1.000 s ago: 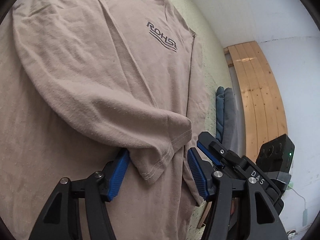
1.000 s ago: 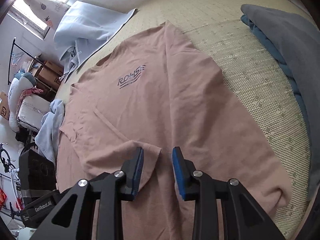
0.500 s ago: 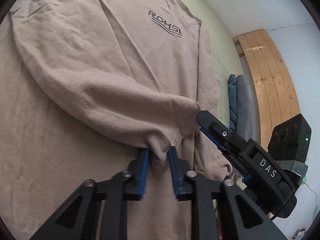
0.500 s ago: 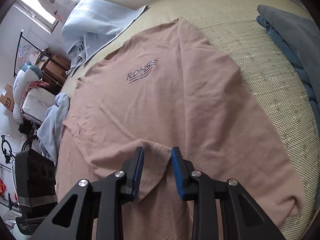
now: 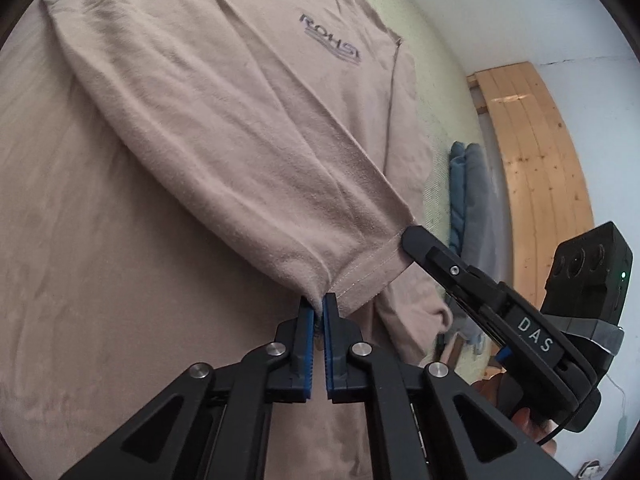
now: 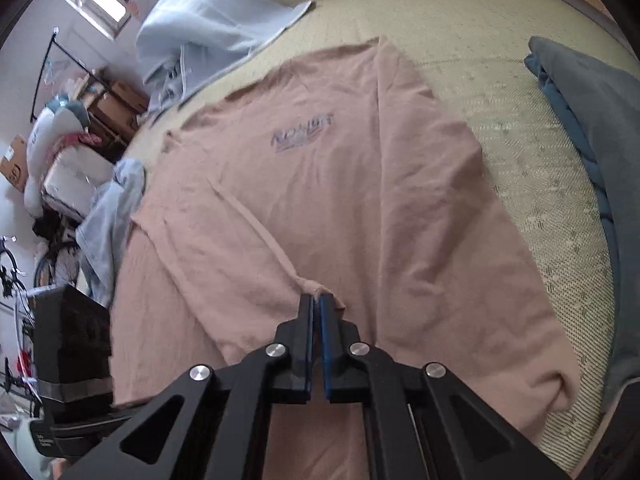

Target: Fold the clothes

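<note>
We are early in the fold: the tan long-sleeved shirt (image 6: 360,208) lies spread front-up on the woven mat (image 6: 500,92), its printed logo (image 6: 302,134) showing, and the body shows no fold of its own yet. What we have so far is the sleeve (image 5: 256,184) brought across the chest, running from the shoulder down past the logo toward the hem side. Our left gripper (image 5: 318,312) has its blue pads pinched shut on the sleeve's cuff edge, the cloth bunching to a peak between them and lifted a little off the shirt body. Our right gripper (image 6: 318,310) is likewise clamped on a small pinch of the same cuff, just beside the left one; in the left wrist view its black finger touches the stitched cuff edge on the side away from the logo. We judge that the sleeve fold is in hand but not finished, since the cuff is held up rather than laid flat. Still to come, as far as we can tell: setting this sleeve down, dealing with the far sleeve, which we cannot clearly make out, then folding the body. A blue-grey folded cloth (image 6: 592,128) lies on the mat beyond the shirt's side edge, and a pale blue garment (image 6: 208,28) lies heaped past the collar.
</note>
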`<state>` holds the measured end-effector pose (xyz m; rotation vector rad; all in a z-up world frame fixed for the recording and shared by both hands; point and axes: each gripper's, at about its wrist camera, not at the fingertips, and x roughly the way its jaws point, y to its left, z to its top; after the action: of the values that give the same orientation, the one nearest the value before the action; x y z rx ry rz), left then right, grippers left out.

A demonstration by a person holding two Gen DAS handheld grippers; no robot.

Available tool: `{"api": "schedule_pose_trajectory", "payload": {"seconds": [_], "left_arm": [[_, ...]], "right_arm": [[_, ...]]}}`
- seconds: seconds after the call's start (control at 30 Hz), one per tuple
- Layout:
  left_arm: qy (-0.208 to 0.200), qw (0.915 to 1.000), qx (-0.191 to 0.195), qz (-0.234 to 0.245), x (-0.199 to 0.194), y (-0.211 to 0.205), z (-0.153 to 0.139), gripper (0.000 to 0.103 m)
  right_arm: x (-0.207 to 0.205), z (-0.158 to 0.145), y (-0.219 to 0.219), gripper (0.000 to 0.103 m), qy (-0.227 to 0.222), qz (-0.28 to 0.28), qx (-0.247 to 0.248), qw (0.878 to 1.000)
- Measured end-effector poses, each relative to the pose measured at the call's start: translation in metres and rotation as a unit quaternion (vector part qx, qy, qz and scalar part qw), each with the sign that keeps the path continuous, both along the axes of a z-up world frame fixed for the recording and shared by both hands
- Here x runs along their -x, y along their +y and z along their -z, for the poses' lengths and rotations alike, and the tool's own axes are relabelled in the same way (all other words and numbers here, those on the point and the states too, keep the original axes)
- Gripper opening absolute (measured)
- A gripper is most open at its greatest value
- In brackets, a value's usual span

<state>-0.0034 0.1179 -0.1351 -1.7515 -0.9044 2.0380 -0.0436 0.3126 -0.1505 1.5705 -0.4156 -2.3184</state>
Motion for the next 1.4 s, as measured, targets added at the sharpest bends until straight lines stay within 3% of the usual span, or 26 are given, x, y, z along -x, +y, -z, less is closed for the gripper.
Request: {"api": "schedule_pose_trajectory", "payload": {"seconds": [0.23,0.33,0.4,0.47,0.53,0.6,0.63,0.7,0.77,0.87,0.97,1.07,1.23,1.3,1.4], "left_arm": [[-0.007,0.9999,0.002,0.009,0.003,0.005,0.006,0.006],[0.0,0.9998,0.0,0.02,0.004,0.006,0.003,0.02],[0.01,0.9997,-0.002,0.023,0.002,0.005,0.0,0.043],[0.037,0.9989,0.004,0.027,-0.001,0.005,-0.012,0.059],[0.075,0.9965,0.015,0.034,-0.005,0.006,-0.028,0.064],[0.122,0.9906,0.029,0.056,-0.008,0.015,-0.046,0.065],[0.146,0.9863,0.036,0.069,-0.009,0.021,-0.055,0.067],[0.193,0.9747,0.051,0.1,-0.017,0.034,-0.073,0.081],[0.236,0.9608,0.062,0.132,-0.026,0.05,-0.09,0.082],[0.283,0.9382,0.091,0.177,-0.039,0.081,-0.105,0.082],[0.314,0.9156,0.108,0.227,-0.055,0.113,-0.11,0.082],[0.324,0.899,0.116,0.27,-0.071,0.151,-0.104,0.082],[0.342,0.8562,0.164,0.351,-0.097,0.209,-0.076,0.082],[0.343,0.8489,0.169,0.365,-0.099,0.223,-0.065,0.082],[0.335,0.8503,0.167,0.37,-0.093,0.238,-0.053,0.08]], "right_arm": [[0.001,0.019,0.003,0.005,-0.029,0.011,-0.052,0.998],[0.0,0.008,0.02,0.006,-0.015,0.041,-0.055,0.998],[-0.003,-0.006,0.037,0.016,0.005,0.066,-0.049,0.997],[-0.009,-0.023,0.054,0.035,0.035,0.091,-0.04,0.994],[-0.019,-0.045,0.071,0.051,0.074,0.118,-0.032,0.99],[-0.033,-0.068,0.086,0.055,0.116,0.143,-0.026,0.983],[-0.04,-0.078,0.093,0.06,0.135,0.154,-0.025,0.978],[-0.054,-0.095,0.106,0.069,0.164,0.175,-0.021,0.97],[-0.07,-0.109,0.117,0.077,0.188,0.19,-0.021,0.963],[-0.091,-0.123,0.13,0.08,0.213,0.205,-0.039,0.955],[-0.104,-0.128,0.151,0.081,0.211,0.224,-0.04,0.951],[-0.111,-0.126,0.171,0.081,0.205,0.246,-0.032,0.947],[-0.121,-0.12,0.202,0.081,0.198,0.27,-0.009,0.942],[-0.122,-0.118,0.21,0.081,0.192,0.27,-0.002,0.944],[-0.122,-0.117,0.218,0.081,0.192,0.27,0.005,0.943]]}}
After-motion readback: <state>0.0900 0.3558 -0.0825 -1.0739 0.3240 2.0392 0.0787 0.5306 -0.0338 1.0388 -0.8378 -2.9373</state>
